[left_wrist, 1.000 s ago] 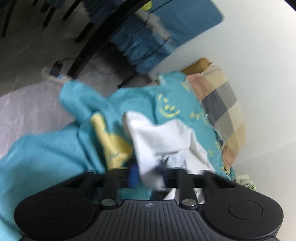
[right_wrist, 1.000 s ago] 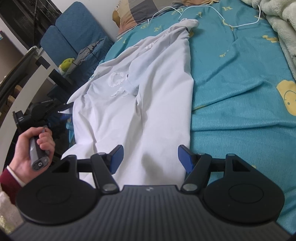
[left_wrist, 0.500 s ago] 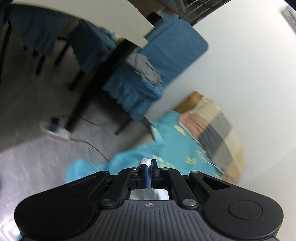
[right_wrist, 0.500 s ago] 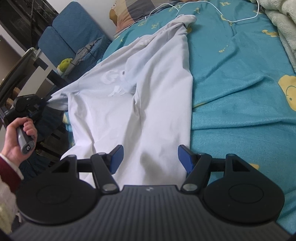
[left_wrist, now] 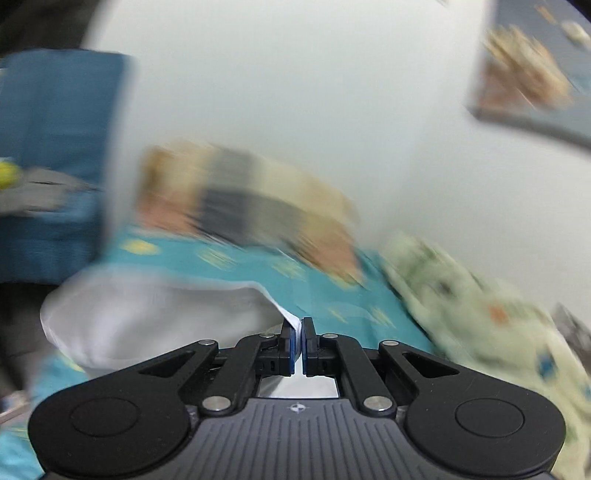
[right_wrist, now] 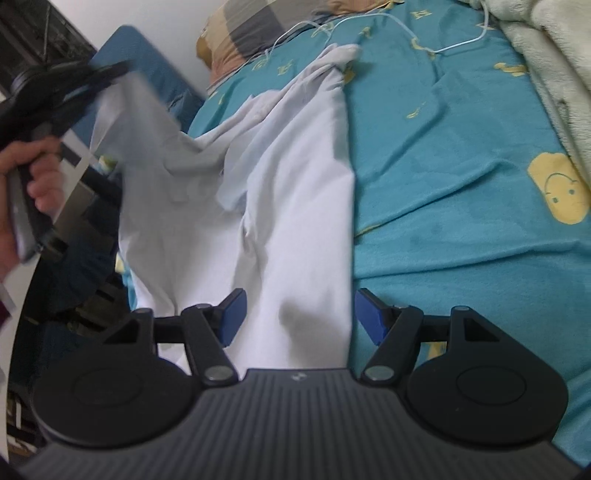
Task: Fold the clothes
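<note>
A white garment (right_wrist: pixel 295 206) lies lengthwise on the teal bed sheet (right_wrist: pixel 461 166). My left gripper (left_wrist: pixel 298 334) is shut on a corner of the white garment (left_wrist: pixel 155 317) and holds it lifted; the view is blurred. In the right wrist view the left gripper (right_wrist: pixel 107 79) shows at the upper left, raising the garment's left side off the bed. My right gripper (right_wrist: pixel 299 317) is open and empty, low over the garment's near end, its right edge between the fingers.
A checked pillow (right_wrist: pixel 258 26) and a white cable (right_wrist: pixel 406 33) lie at the head of the bed. A cream blanket (right_wrist: pixel 554 74) is on the right. A blue chair (right_wrist: pixel 147 62) stands beside the bed at left.
My left gripper closed on the garment's corner, then swung up and towards the bed, lifting the garment's left side. The right gripper has stayed open in place.
</note>
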A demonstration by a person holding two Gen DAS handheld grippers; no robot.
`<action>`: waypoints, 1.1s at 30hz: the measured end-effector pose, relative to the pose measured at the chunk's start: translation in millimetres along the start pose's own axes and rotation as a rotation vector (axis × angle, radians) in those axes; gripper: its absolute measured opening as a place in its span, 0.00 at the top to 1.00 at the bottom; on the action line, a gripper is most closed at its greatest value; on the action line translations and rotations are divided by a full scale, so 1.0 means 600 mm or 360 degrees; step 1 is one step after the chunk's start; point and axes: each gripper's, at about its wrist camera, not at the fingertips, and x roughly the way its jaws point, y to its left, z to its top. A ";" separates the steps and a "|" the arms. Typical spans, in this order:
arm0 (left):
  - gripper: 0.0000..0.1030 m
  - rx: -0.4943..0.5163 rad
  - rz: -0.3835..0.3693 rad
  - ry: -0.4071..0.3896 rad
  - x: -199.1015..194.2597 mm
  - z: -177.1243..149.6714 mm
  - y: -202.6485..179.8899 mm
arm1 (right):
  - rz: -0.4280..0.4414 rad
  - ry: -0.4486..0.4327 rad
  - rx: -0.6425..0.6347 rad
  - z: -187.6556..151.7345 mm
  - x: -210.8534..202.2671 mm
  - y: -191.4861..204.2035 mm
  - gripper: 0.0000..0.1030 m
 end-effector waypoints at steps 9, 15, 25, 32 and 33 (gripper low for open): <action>0.62 0.0020 0.0007 0.0397 0.103 -0.154 -0.049 | -0.0013 -0.0018 0.0065 0.008 -0.001 -0.023 0.34; 0.37 -0.0012 0.0063 0.0378 -0.064 -0.198 -0.044 | 0.0026 -0.0047 0.0061 0.012 -0.005 -0.023 0.34; 0.31 0.0013 0.0386 0.0205 -0.330 -0.233 -0.100 | 0.0179 -0.0233 -0.0108 0.027 -0.042 0.012 0.34; 0.34 -0.0038 0.0577 0.0325 -0.306 -0.253 -0.037 | 0.0309 -0.0224 -0.0183 0.133 -0.004 0.080 0.34; 0.34 -0.0059 0.0588 0.0341 -0.303 -0.253 -0.027 | 0.0314 -0.0205 -0.0176 0.157 0.020 0.091 0.34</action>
